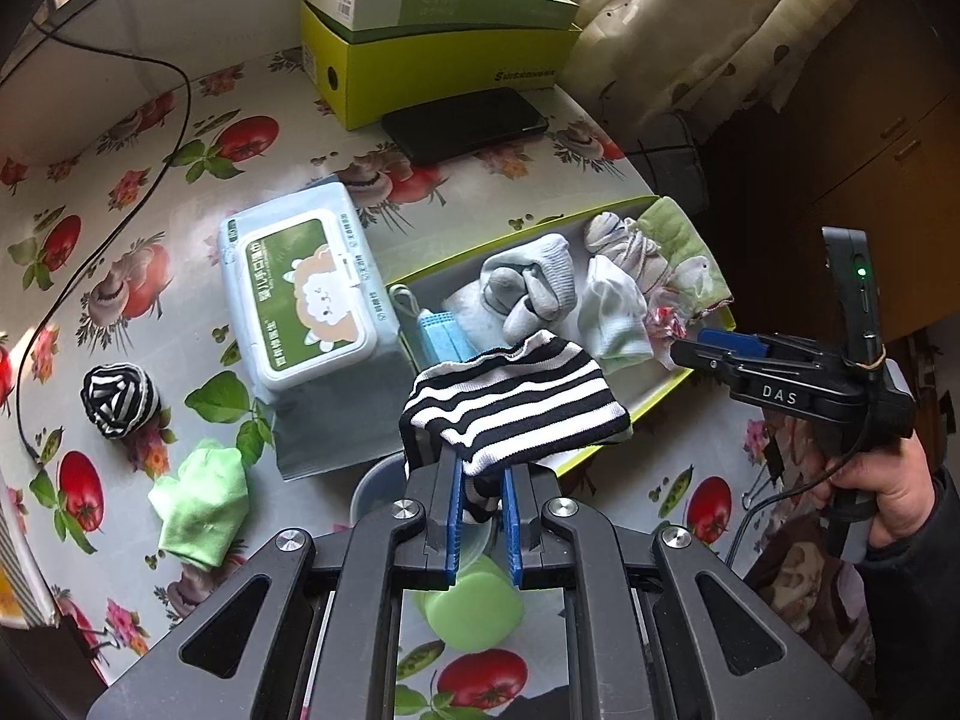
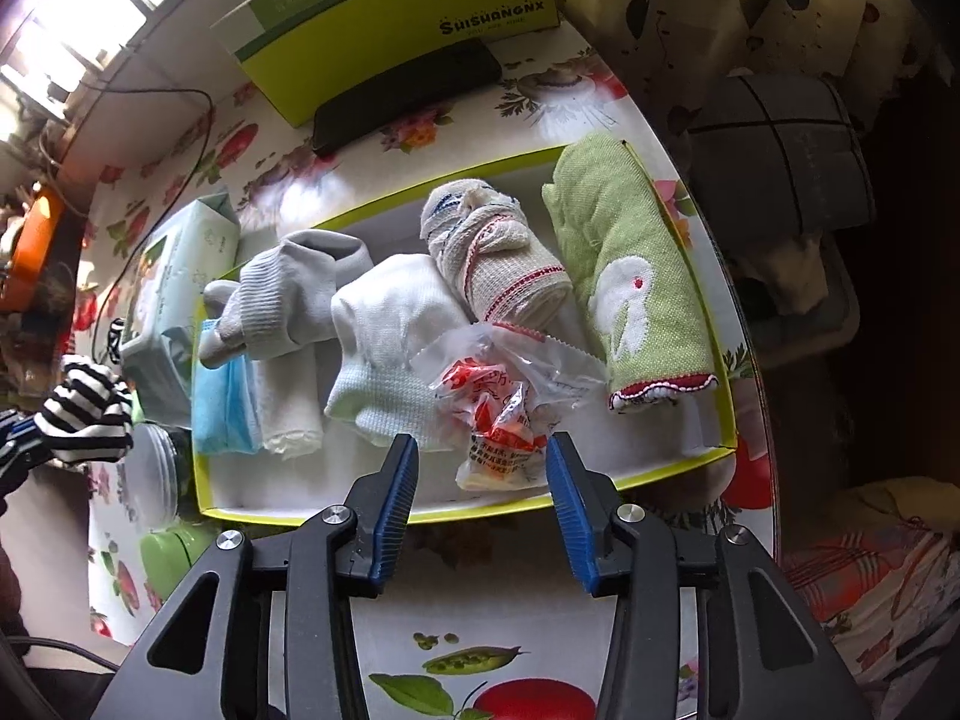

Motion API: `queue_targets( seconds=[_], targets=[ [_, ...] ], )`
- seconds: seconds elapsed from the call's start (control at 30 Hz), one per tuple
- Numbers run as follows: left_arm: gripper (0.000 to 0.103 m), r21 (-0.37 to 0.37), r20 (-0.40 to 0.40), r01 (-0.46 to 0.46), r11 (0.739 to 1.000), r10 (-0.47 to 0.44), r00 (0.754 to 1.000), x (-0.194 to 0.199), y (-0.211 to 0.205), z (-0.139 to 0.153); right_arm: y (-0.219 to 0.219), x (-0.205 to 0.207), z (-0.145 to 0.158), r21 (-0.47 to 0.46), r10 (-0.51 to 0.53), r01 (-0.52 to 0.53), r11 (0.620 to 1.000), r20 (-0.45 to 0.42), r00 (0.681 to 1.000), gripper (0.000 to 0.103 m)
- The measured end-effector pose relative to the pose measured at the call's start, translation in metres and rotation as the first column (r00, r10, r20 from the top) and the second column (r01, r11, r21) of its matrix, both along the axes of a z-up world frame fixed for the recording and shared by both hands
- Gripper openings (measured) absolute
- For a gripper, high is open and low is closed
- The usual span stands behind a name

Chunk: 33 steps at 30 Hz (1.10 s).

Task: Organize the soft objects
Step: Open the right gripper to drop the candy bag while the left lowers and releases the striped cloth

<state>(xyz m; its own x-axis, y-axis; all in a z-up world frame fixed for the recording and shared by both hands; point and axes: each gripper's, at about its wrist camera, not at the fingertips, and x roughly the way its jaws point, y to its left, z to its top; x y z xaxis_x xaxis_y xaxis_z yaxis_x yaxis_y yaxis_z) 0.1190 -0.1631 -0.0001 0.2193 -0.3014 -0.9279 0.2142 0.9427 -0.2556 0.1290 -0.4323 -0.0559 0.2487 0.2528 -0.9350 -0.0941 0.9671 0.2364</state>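
Note:
My left gripper (image 1: 482,477) is shut on a black-and-white striped sock (image 1: 516,402) and holds it above the near edge of the yellow-green tray (image 1: 510,243). The sock also shows at the left of the right wrist view (image 2: 84,414). The tray (image 2: 456,513) holds grey socks (image 2: 282,294), a white sock (image 2: 390,348), a rolled beige cloth (image 2: 498,264), a green towel (image 2: 624,264), a blue mask (image 2: 219,414) and a plastic packet (image 2: 498,408). My right gripper (image 2: 480,462) is open and empty just above the packet at the tray's near edge. It shows at the right of the left view (image 1: 690,348).
A rolled striped sock (image 1: 118,400) and a green sock (image 1: 201,504) lie on the flowered tablecloth at the left. A wet-wipes pack (image 1: 306,300) stands beside the tray. A yellow-green box (image 1: 444,72), a black phone (image 1: 465,123) and a cable (image 1: 150,168) are at the back. A green cylinder (image 1: 474,606) is below my left gripper.

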Motion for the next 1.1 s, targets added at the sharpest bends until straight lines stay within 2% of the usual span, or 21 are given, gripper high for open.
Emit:
queue_targets(
  seconds=[0.37, 0.53, 0.63, 0.7, 0.77, 0.97, 1.1],
  targets=[
    [0.012, 0.017, -0.081, 0.113, 0.993, -0.111, 0.990, 0.015, -0.054, -0.039, 0.013, -0.019, 0.018, 0.051, 0.010, -0.011, 0.999, 0.028, 1.000, 0.044],
    [0.012, 0.037, -0.118, 0.126, 0.991, -0.121, 0.986, 0.021, -0.063, -0.058, 0.020, -0.022, 0.016, 0.062, 0.028, -0.029, 0.998, 0.018, 0.999, 0.044],
    [0.018, 0.023, -0.143, 0.119, 0.993, -0.115, 0.983, 0.024, -0.063, -0.067, 0.025, -0.023, 0.015, 0.066, 0.040, -0.041, 0.997, 0.013, 0.999, 0.044],
    [0.026, 0.011, -0.139, 0.114, 0.993, -0.112, 0.984, 0.024, -0.062, -0.067, 0.028, -0.024, 0.015, 0.068, 0.049, -0.050, 0.996, 0.014, 0.999, 0.044],
    [0.039, -0.005, -0.132, 0.115, 0.993, -0.115, 0.985, 0.022, -0.061, -0.065, 0.031, -0.023, 0.017, 0.073, 0.058, -0.059, 0.996, 0.018, 0.998, 0.044],
    [0.042, -0.022, -0.111, 0.095, 0.995, -0.097, 0.989, 0.016, -0.046, -0.055, 0.041, -0.024, 0.019, 0.093, 0.088, -0.089, 0.992, 0.019, 0.996, 0.044],
    [0.042, -0.032, -0.094, 0.057, 0.998, -0.060, 0.994, 0.011, -0.030, -0.044, 0.063, -0.028, 0.017, 0.111, 0.156, -0.158, 0.981, 0.022, 0.987, 0.042]
  ],
)
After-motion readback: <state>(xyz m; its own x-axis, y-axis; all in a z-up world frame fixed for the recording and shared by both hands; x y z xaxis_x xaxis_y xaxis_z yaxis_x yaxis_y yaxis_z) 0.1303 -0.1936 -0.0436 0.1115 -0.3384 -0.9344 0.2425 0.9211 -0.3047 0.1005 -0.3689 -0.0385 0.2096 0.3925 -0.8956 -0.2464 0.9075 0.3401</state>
